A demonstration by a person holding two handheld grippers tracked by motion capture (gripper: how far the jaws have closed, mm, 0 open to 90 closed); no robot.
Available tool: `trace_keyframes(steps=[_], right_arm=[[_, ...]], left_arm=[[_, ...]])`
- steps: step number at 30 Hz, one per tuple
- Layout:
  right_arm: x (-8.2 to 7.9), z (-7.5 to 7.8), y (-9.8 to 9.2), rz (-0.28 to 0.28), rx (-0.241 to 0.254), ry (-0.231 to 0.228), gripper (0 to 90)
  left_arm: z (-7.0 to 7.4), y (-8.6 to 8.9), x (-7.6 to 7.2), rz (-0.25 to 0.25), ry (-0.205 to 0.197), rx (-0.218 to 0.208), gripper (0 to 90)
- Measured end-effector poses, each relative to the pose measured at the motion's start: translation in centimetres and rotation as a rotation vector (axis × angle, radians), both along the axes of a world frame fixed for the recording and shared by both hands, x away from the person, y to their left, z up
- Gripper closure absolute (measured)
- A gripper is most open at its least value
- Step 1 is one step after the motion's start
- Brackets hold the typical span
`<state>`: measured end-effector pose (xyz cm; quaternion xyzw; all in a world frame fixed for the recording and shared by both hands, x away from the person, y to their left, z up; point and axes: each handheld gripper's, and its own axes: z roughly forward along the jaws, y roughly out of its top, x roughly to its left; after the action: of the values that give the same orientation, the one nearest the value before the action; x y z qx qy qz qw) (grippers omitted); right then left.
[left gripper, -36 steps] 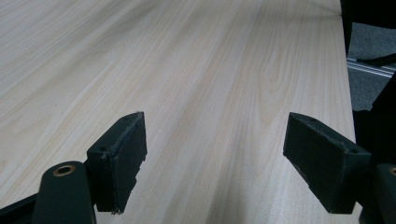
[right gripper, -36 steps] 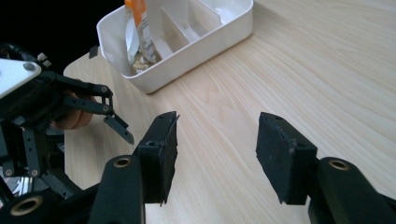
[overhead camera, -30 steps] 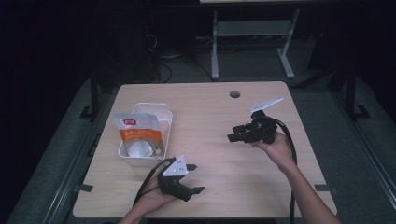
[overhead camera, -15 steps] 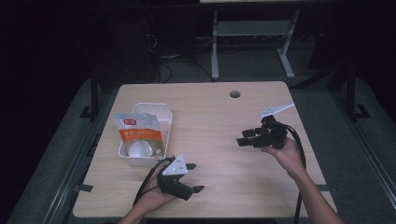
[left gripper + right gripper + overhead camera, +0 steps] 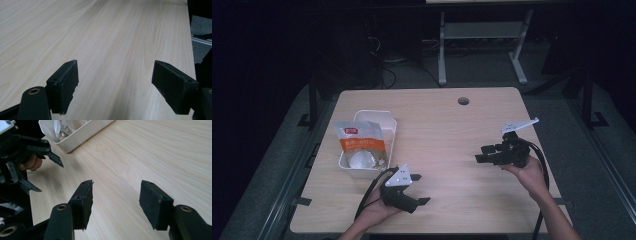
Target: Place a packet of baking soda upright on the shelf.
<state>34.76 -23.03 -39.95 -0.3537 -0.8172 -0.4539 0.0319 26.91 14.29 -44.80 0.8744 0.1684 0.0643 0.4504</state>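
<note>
Pale wood table point(image 5: 447, 125) lies largely bare: a white tray point(image 5: 382, 120) holding a food packet point(image 5: 360, 145) sits near its left edge. Just beside the tray, by the near edge, the left gripper point(image 5: 419, 189) rests with jaws wide and empty. Well apart, toward the right edge, the right gripper point(image 5: 482, 154) has just been opening, nothing between its jaws.

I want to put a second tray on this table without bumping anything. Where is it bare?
Bare wood runs across the middle of the table, between the white bin and the right gripper, up to the cable hole. It is crowded at the near left, where the snack bag and the left gripper sit close together.
</note>
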Motion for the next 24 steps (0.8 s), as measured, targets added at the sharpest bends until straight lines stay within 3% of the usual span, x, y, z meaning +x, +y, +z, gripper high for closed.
trace_keyframes(steps=[24], right_arm=[[-3.2,-3.2,-3.0,-0.045,-0.003,0.037,41.7]], left_arm=[[-0.2,0.1,0.3,0.014,0.011,0.003,21.0]])
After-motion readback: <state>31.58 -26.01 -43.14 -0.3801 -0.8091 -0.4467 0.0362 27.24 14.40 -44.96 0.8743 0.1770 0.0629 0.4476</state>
